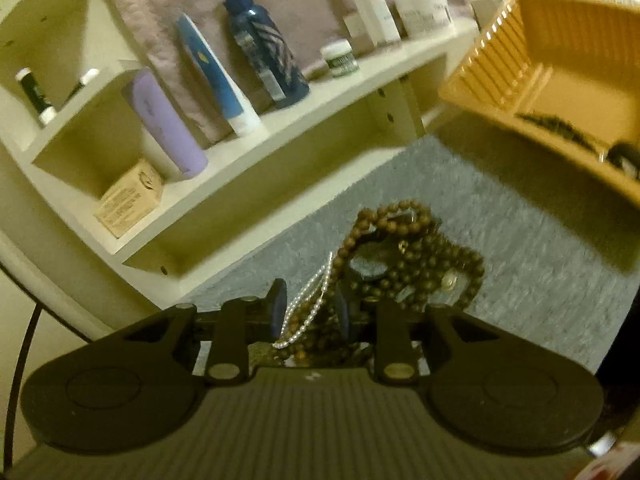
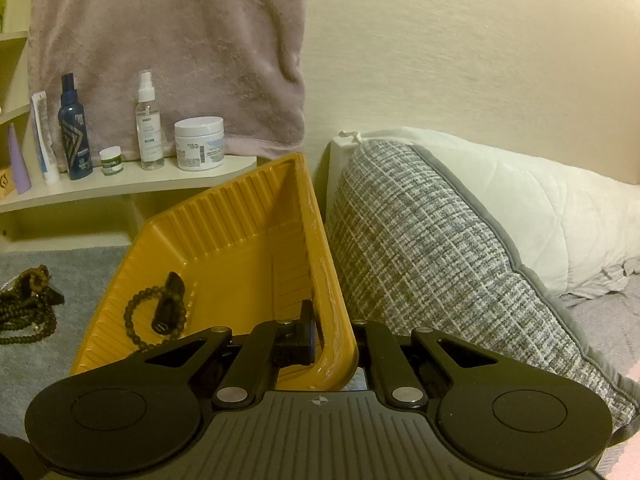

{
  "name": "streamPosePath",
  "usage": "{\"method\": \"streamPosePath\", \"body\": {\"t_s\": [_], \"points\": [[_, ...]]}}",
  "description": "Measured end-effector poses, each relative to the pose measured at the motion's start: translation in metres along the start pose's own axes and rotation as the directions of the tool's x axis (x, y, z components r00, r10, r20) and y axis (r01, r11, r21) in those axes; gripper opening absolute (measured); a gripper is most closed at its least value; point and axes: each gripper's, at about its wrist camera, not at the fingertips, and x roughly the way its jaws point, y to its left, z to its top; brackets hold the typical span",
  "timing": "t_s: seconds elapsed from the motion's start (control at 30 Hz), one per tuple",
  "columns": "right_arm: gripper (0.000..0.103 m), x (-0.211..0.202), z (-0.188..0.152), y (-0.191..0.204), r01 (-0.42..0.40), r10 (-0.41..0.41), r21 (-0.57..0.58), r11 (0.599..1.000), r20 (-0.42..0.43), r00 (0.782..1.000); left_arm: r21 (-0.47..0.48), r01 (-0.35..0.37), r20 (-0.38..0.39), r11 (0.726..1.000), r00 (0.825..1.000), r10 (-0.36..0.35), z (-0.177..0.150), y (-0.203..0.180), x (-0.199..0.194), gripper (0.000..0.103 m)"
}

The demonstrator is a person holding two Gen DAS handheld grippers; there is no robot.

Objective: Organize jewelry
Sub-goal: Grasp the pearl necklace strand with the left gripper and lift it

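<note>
My left gripper is shut on a tangle of brown bead necklaces and a white pearl strand. The strands run between its blue pads, and the rest of the bundle trails ahead over the grey blanket. In the right wrist view part of that bead bundle shows at the left edge. My right gripper is shut on the rim of the orange tray, one finger inside, the other hidden behind the wall. Inside the tray lie a dark bead bracelet and a black clip. The tray sits up right of the beads.
A white shelf behind the blanket holds bottles, tubes and jars, with a pink towel hanging above. A grey woven cushion and a white pillow press against the tray's right side.
</note>
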Motion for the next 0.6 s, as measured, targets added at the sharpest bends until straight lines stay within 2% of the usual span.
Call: {"method": "streamPosePath", "body": {"t_s": [0.17,0.33,0.6], "points": [[0.006,0.000,0.000,0.000,0.002,-0.002,-0.001,1.000,-0.001,1.000,0.101,-0.002,-0.029,0.995,1.000,0.005,-0.001,-0.006,0.017,0.023],[0.006,0.001,0.001,0.000,0.001,-0.001,-0.002,1.000,-0.002,1.000,0.143,-0.007,-0.036,0.990,0.999,0.012,-0.003,-0.011,0.022,0.021],[0.006,0.001,0.001,-0.001,0.001,-0.001,-0.003,1.000,-0.002,1.000,0.163,-0.015,-0.048,0.987,0.999,0.023,-0.004,-0.012,0.024,0.003]]}}
